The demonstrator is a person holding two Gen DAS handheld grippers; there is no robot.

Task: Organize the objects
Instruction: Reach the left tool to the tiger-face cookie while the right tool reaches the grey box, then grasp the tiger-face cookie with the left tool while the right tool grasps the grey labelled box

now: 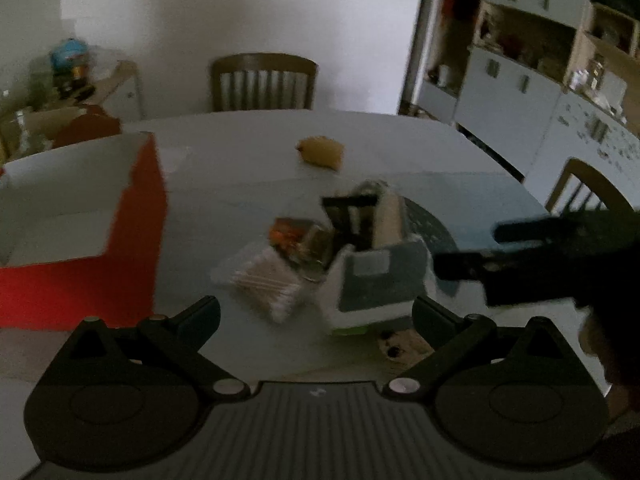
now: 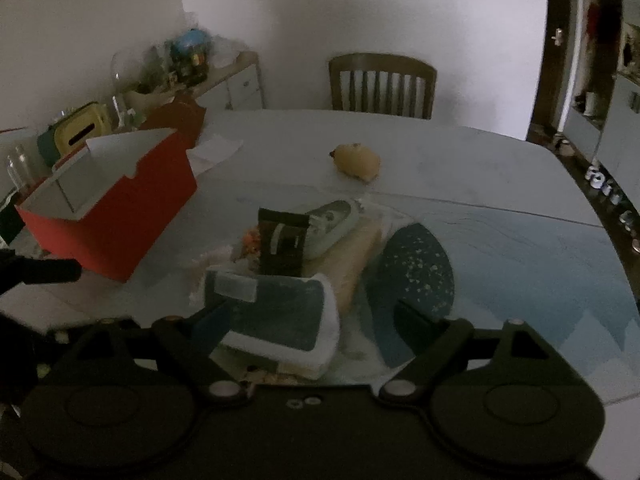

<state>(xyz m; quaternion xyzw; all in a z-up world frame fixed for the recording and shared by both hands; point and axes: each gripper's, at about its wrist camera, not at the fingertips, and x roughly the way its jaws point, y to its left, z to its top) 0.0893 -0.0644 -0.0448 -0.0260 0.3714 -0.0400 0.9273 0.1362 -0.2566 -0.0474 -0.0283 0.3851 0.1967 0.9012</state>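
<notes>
A heap of small goods lies mid-table: a clear pack of cotton swabs (image 1: 264, 284), an orange snack packet (image 1: 294, 240), a dark packet (image 2: 282, 244) standing upright, a white and teal pouch (image 2: 280, 312) and a beige bag (image 2: 348, 264). An open red box (image 1: 80, 232) with a white inside stands to the left of the heap. My left gripper (image 1: 316, 314) is open just short of the swabs and the pouch. My right gripper (image 2: 316, 316) is open too, its fingers on either side of the pouch's near end, holding nothing. Both views are blurred.
A yellow soft toy (image 2: 356, 160) lies farther back on the pale table (image 2: 500, 184). A dark round mat (image 2: 420, 272) lies under the heap's right side. Wooden chairs (image 1: 264, 82) stand at the far edge and right, a cluttered sideboard (image 2: 192, 68) at back left.
</notes>
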